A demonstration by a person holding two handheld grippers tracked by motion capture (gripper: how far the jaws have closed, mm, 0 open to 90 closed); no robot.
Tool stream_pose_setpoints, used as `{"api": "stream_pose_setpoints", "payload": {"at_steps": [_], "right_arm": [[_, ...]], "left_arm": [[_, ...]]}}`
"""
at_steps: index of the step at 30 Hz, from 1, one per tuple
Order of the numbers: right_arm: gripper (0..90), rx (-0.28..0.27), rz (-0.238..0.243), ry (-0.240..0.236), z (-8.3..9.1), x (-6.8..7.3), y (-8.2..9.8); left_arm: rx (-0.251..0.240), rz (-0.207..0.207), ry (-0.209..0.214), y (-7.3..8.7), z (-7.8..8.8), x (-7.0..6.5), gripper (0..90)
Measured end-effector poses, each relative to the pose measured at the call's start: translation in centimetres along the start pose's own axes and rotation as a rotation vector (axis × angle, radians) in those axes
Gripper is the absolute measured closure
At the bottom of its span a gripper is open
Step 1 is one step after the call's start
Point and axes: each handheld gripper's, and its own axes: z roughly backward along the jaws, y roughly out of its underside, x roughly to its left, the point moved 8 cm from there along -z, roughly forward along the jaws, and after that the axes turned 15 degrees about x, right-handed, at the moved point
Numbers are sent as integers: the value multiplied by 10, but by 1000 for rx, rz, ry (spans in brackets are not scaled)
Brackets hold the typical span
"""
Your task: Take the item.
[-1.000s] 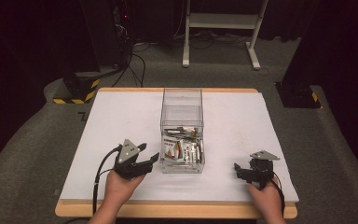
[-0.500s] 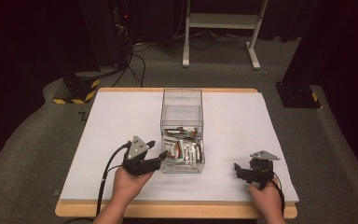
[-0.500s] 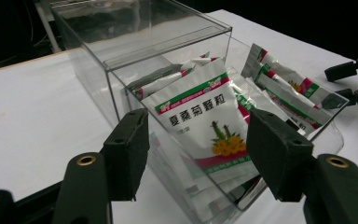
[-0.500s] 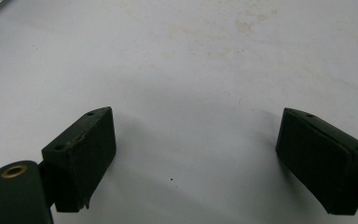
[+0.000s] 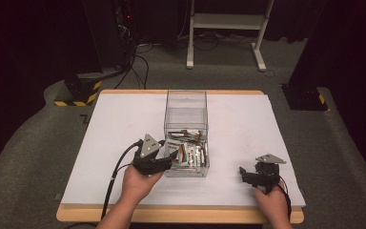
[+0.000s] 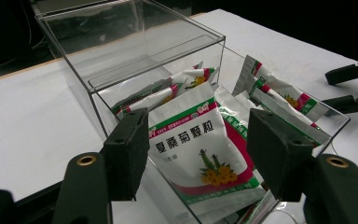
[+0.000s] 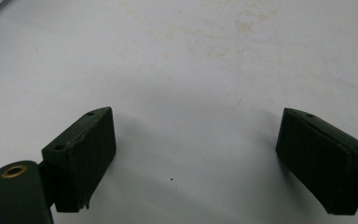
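Since a second ago the left gripper (image 5: 171,156) has slid from the 8 o'clock side of the box (image 5: 186,102) right up to its near left corner, while the right gripper (image 5: 246,174) has stayed parked on the table (image 5: 114,124) at 4 o'clock. Left jaws stand open, holding nothing; in the left gripper view they frame a sachet (image 6: 200,154) that lies just ahead of them, leaning in the front of the clear box, its printed face toward the camera and its top edge between the two pads. Right jaws are also spread wide and empty, hovering over bare white table in the right gripper view. I judge the step in hand to be the reach for a sachet from the box, not yet a grasp. Next the left gripper would need to go on over the box wall, at 12 o'clock from the jaws, and drop the pads either side of the sachet's top edge before closing. More sachets (image 5: 190,152) lie piled behind and to the 2 o'clock of it, so taking only one calls for care
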Motion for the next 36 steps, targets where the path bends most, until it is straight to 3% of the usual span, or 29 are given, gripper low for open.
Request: {"api": "stream_pose_setpoints", "payload": {"at_steps": [19,27,31,36], "right_arm": [[117,0,0,-1,0,0,0],[118,0,-1,-2,0,0,0],[118,0,-2,-2,0,0,0],[118,0,-2,-2,0,0,0]], "left_arm": [[53,-4,-30,-10,-20,-6,410],[73,-11,-70,-11,-24,-6,435],[73,-3,-66,-8,-23,-4,474],[62,29,-26,-1,-19,-1,524]]}}
